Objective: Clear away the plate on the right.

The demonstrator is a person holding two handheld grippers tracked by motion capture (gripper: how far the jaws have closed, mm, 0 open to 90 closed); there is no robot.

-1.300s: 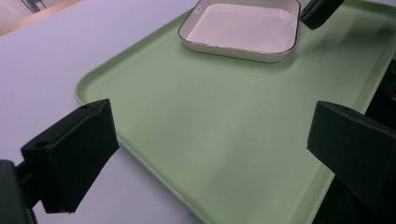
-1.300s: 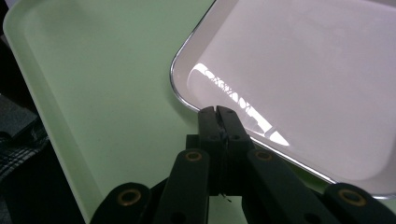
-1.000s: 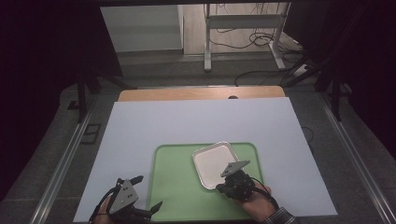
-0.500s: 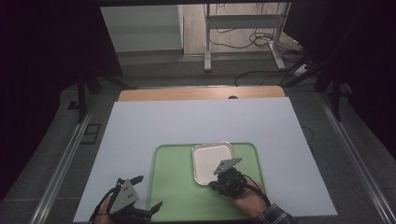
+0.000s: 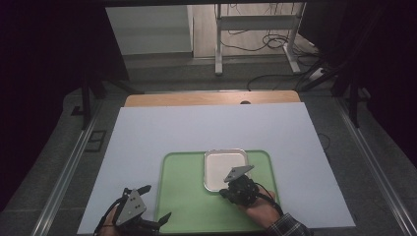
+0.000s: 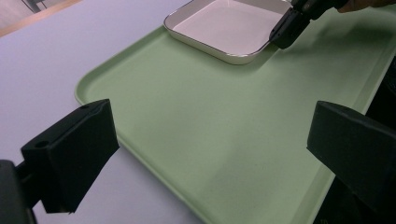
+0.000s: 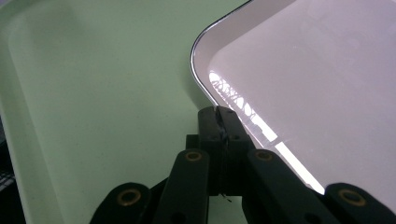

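A white square dish (image 5: 225, 169) with a dark rim lies on the right half of a green tray (image 5: 182, 196). My right gripper (image 5: 223, 189) is shut on the dish's near edge, close to a corner. In the right gripper view, the right gripper (image 7: 219, 114) has its jaws pressed together over the rim of the dish (image 7: 317, 84), with the tray (image 7: 107, 84) to the left. My left gripper (image 5: 157, 201) stands open at the tray's front left corner, holding nothing. From the left gripper (image 6: 212, 121), the dish (image 6: 229, 25) and the right gripper (image 6: 285, 35) show farther off.
The tray sits near the front edge of a white tabletop (image 5: 196, 128). A wooden strip (image 5: 211, 98) runs along the table's far edge. Beyond it are a dark floor, a metal stand (image 5: 219, 39) and loose cables (image 5: 275, 78).
The dish has turned from skewed to square with the tray, and my right gripper has shifted left with it. The left gripper has not moved.
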